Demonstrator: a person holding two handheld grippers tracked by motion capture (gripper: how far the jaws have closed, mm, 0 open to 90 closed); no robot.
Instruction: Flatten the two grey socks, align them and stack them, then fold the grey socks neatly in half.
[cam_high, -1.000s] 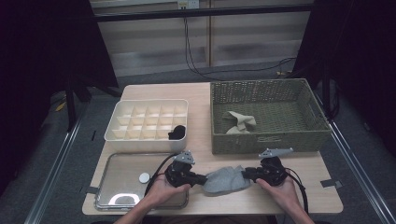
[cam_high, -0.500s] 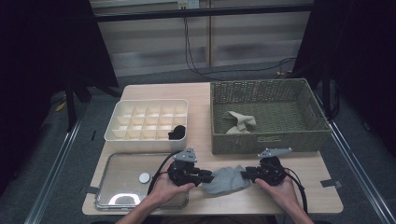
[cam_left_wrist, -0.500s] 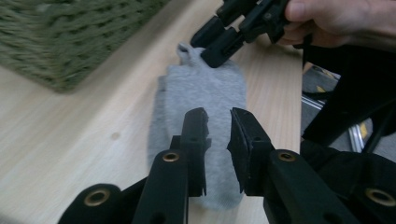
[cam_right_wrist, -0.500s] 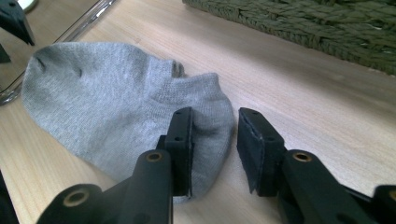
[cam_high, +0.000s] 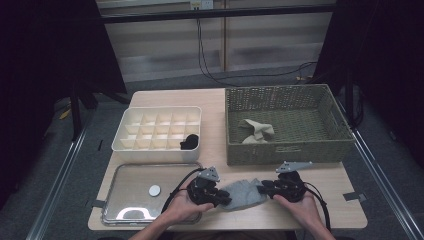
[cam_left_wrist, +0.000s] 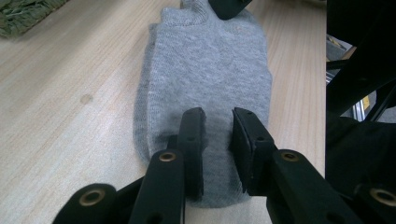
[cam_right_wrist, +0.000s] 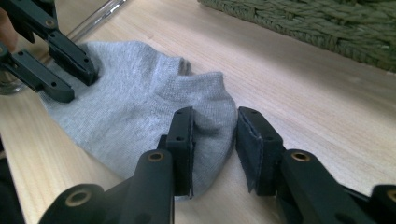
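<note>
While the gray sock (cam_high: 243, 193) lies flat on the bench (cam_high: 310, 210), our left gripper (cam_left_wrist: 218, 142) and right gripper (cam_right_wrist: 215, 144) have just opened a little; we should pinch each end gently.

A pale wooden worktop (cam_high: 215, 102) stands on a grey floor (cam_high: 60, 185) in a dim room. Behind it runs a light panelled wall (cam_high: 165, 50) crossed by a dark bar (cam_high: 215, 12), with black cables (cam_high: 205, 55) hanging down. Black curtains (cam_high: 45, 60) darken both sides.
</note>
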